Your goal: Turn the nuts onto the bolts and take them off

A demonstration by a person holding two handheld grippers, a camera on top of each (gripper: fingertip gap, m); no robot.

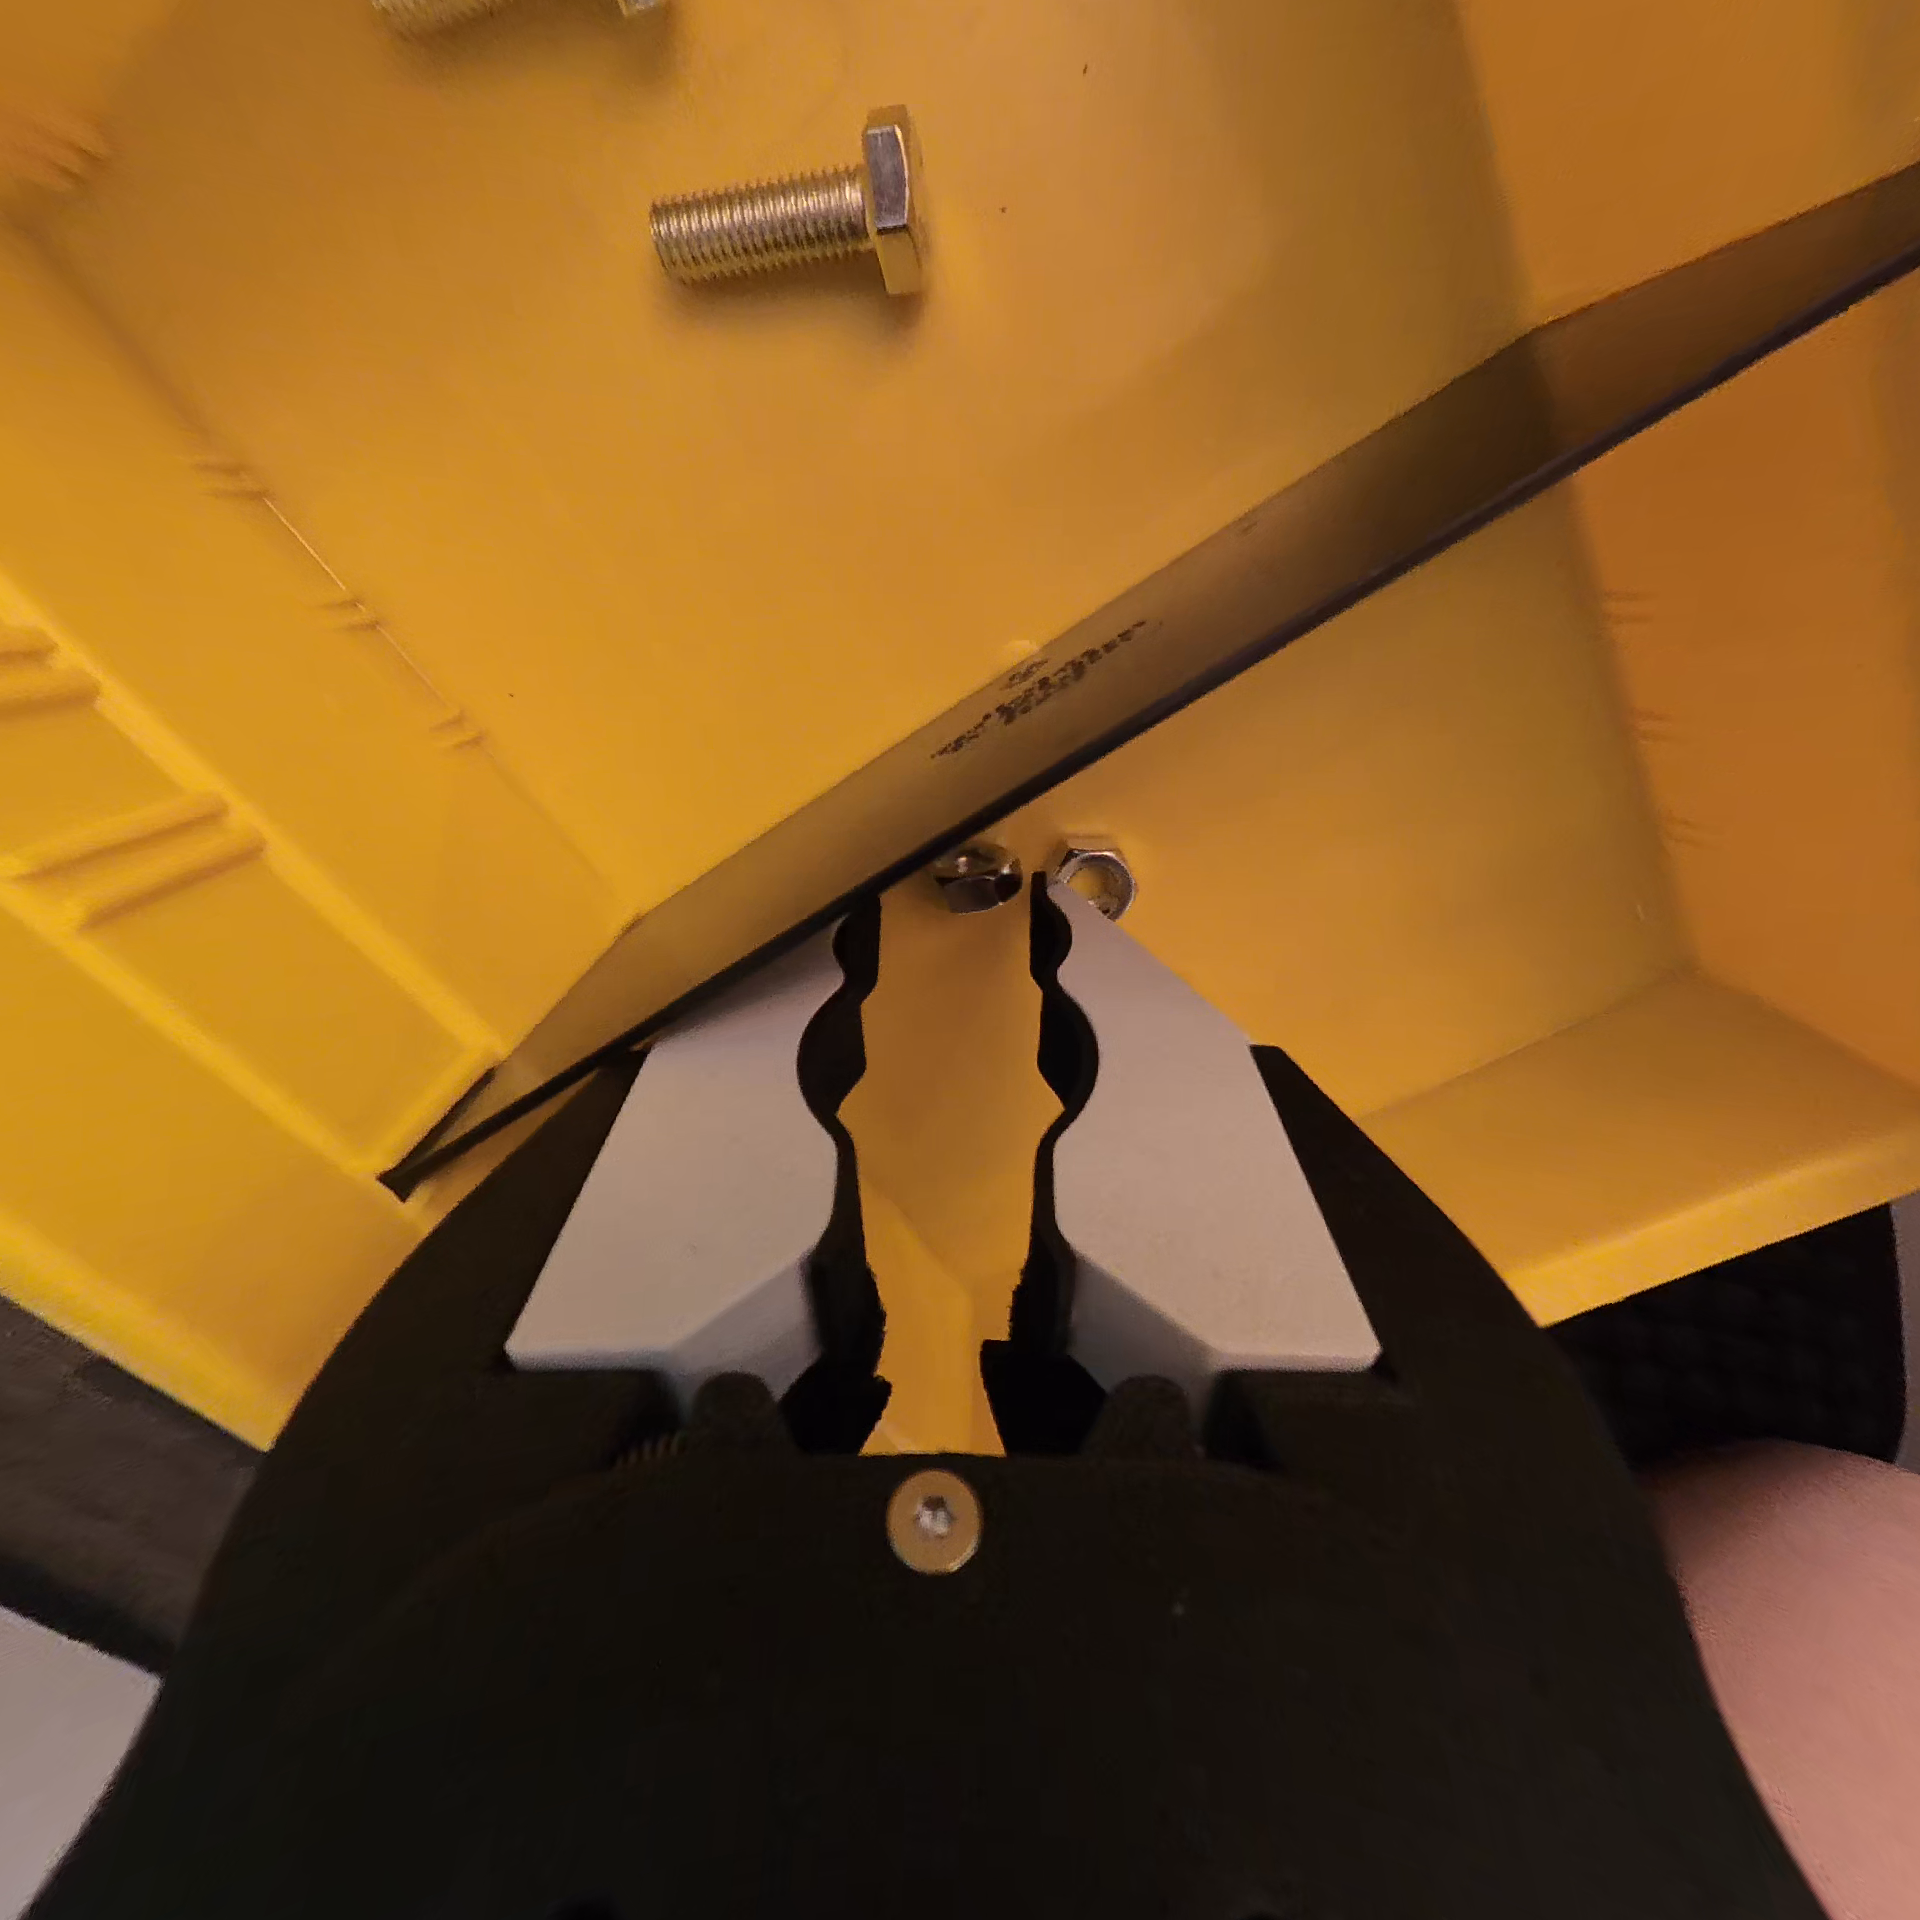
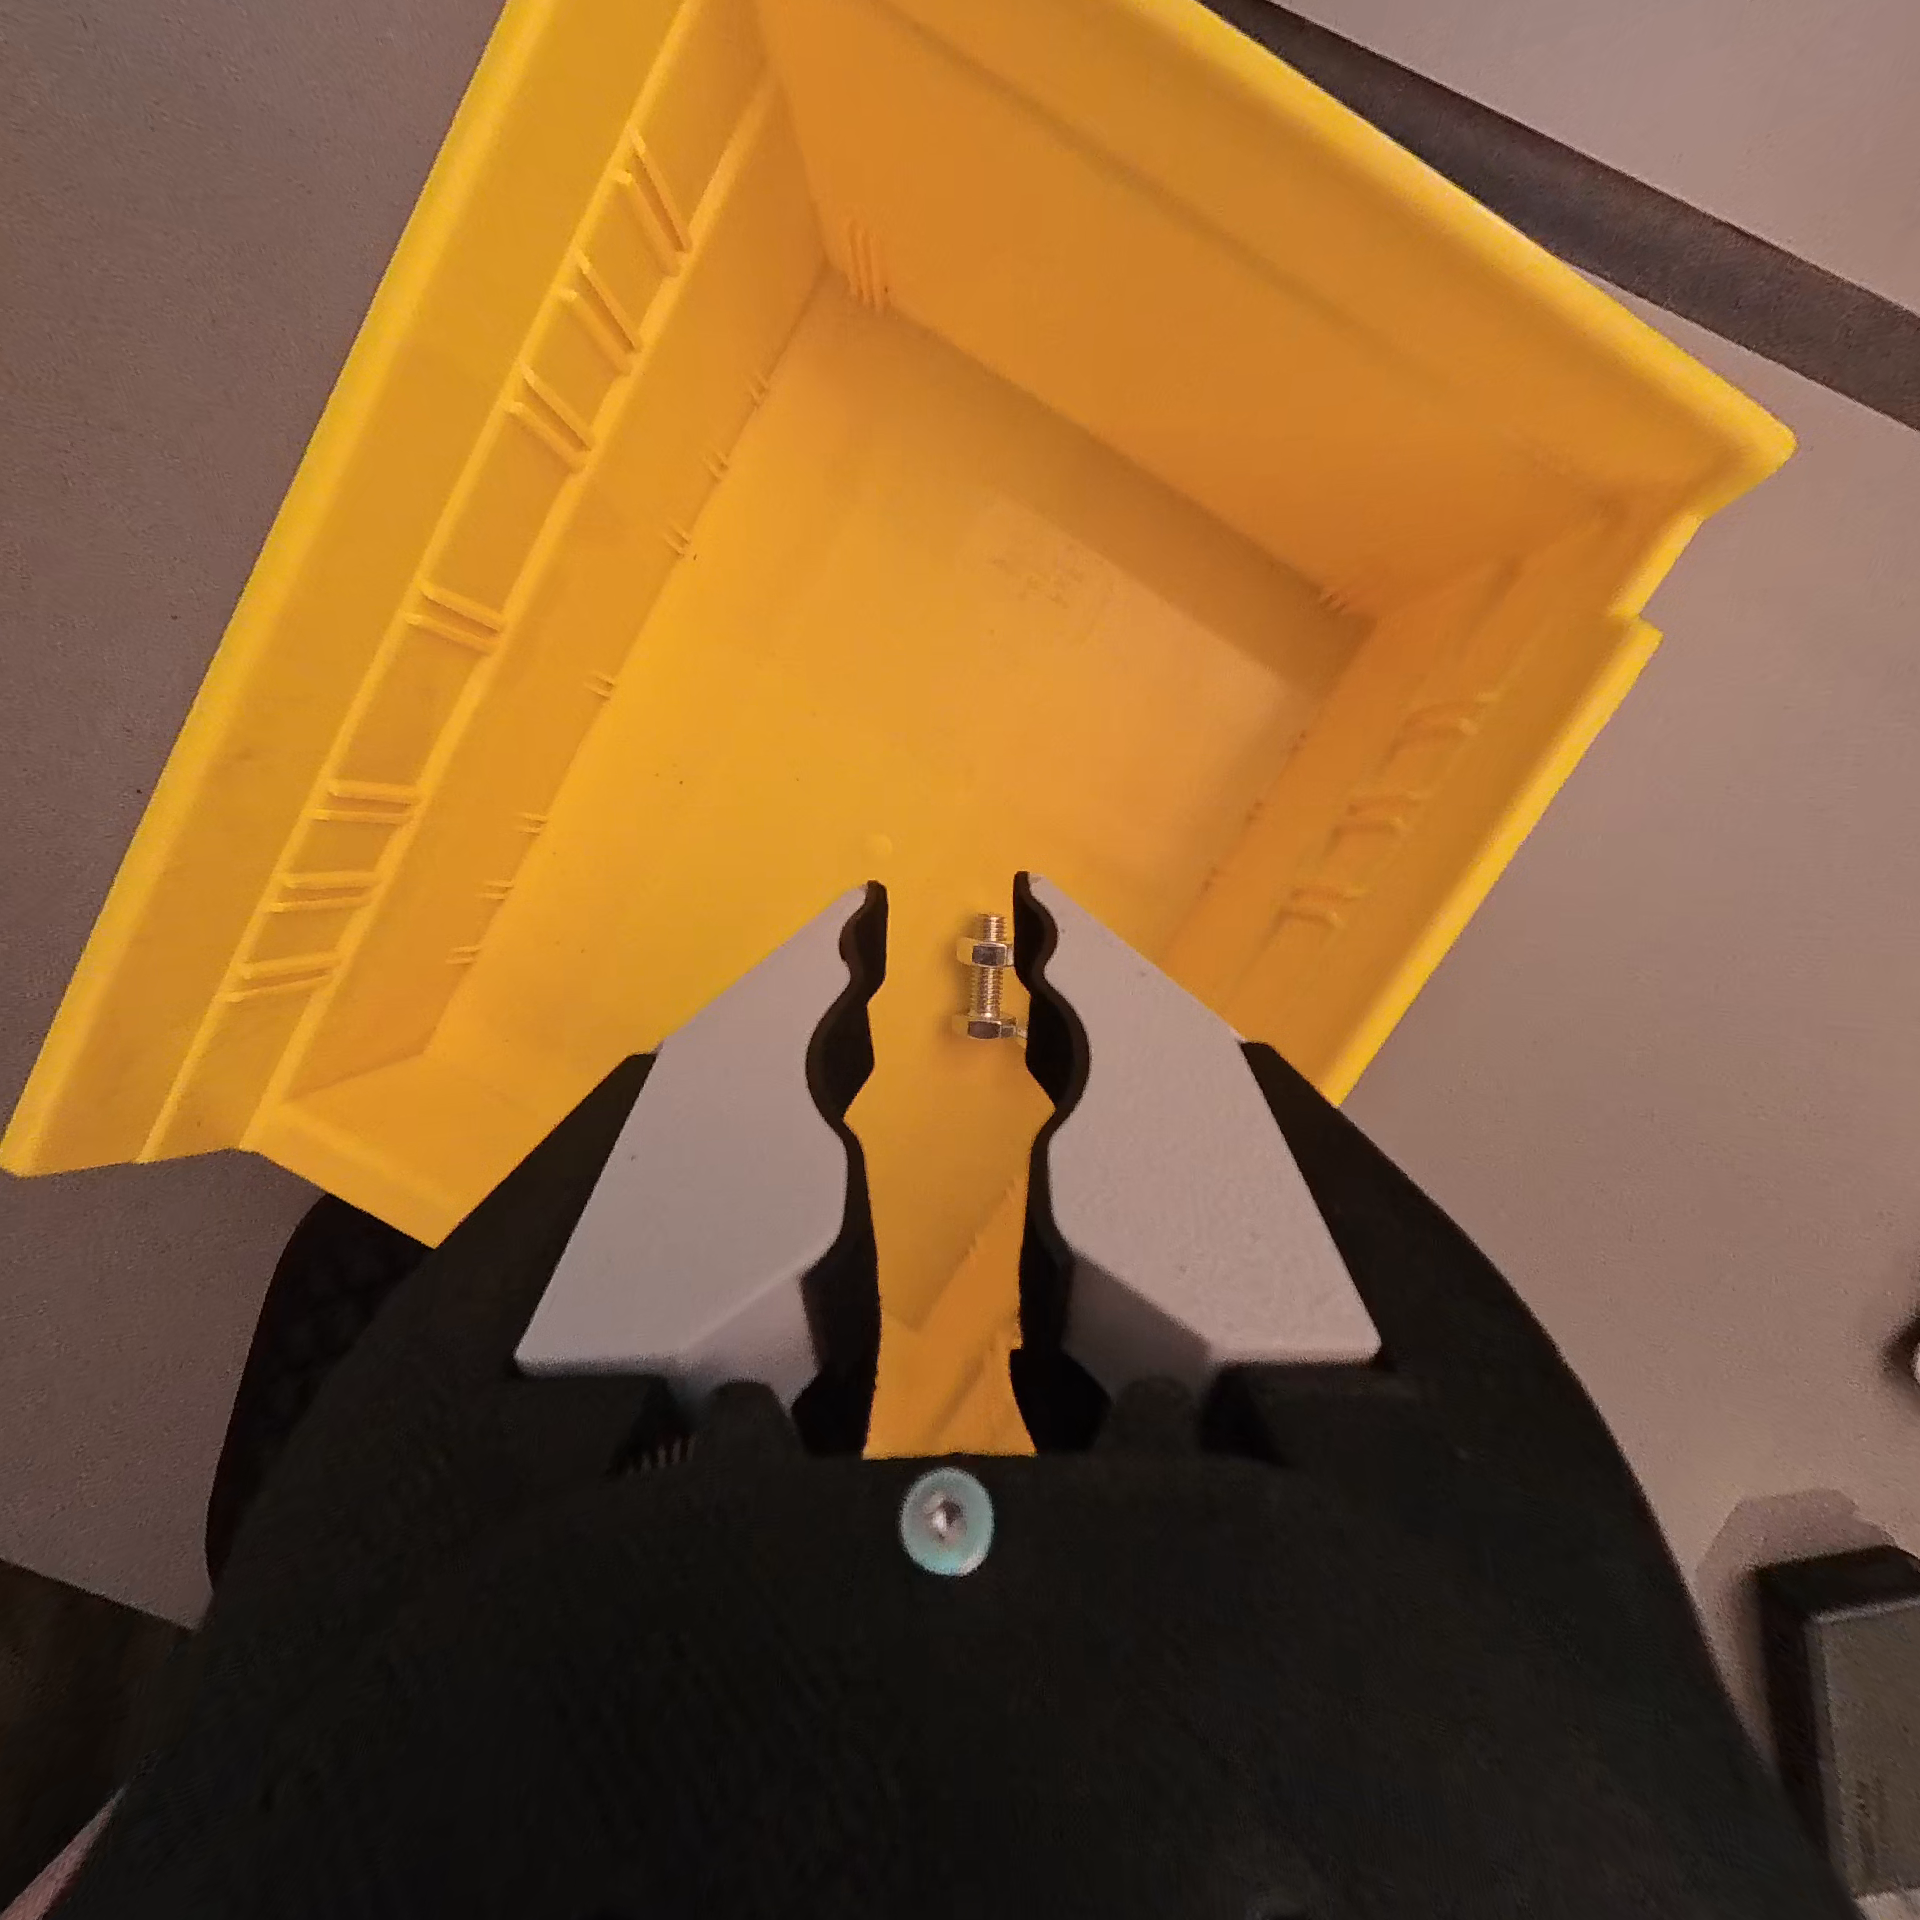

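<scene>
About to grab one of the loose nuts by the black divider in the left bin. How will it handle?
The nut is small, smooth metal, so it probably slips between pads. It lies against the divider, likely cramping one finger. Pushed, it should slide, not roll.

The left wrist view shows one yellow divided bin (image 1: 727,582) holding two loose nuts (image 1: 977,881) and one whole bolt (image 1: 790,213) plus part of another at the top edge, while the right wrist view shows one yellow bin (image 2: 582,582) with one nutted bolt (image 2: 985,979).
</scene>
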